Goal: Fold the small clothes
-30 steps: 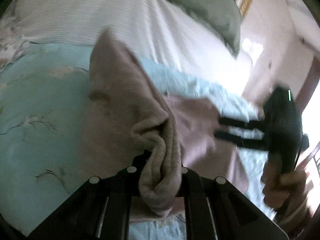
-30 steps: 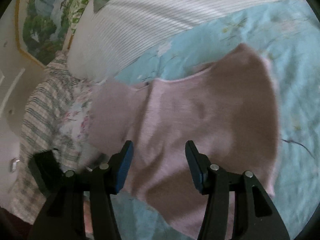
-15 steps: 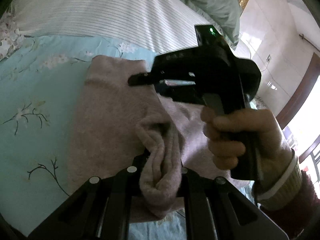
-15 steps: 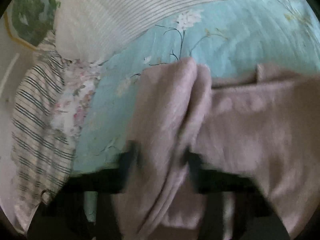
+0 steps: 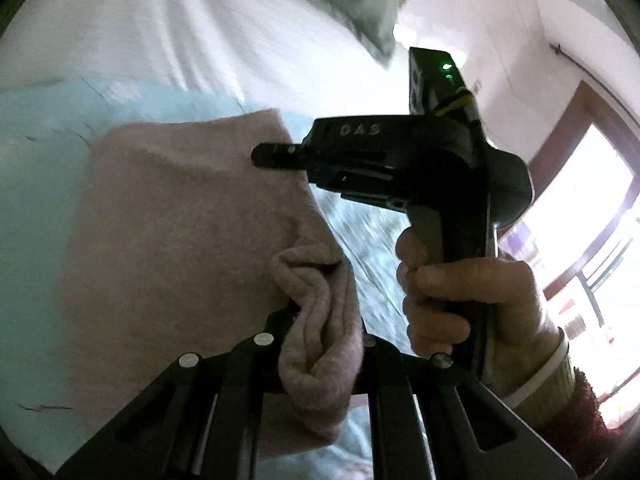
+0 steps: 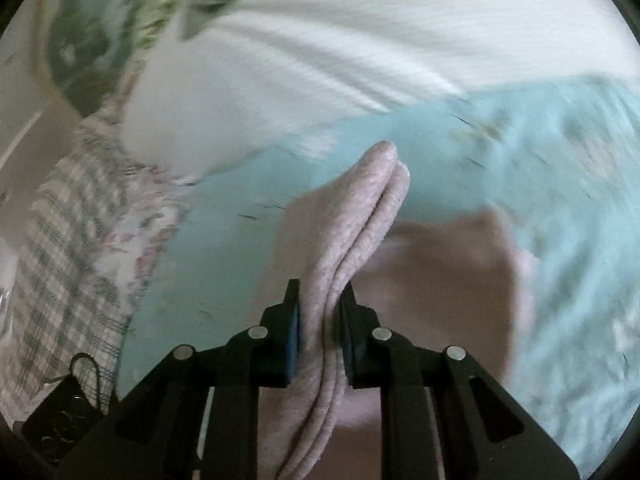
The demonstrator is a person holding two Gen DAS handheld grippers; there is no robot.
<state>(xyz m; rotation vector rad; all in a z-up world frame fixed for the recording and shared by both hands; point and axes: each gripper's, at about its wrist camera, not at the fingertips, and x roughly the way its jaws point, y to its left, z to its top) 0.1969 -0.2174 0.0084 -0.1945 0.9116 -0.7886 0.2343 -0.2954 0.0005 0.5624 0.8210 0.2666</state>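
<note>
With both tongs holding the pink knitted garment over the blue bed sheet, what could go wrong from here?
1. The left tongs pinch only a bunched wad of the soft pink knitted garment, so an edge may slip out and spoil the fold.
2. The right tongs, whose jaws have just been closing, grip a doubled fold; one layer might escape.
3. The garment hangs close to the light blue floral bed sheet and may drag and wrinkle.
</note>
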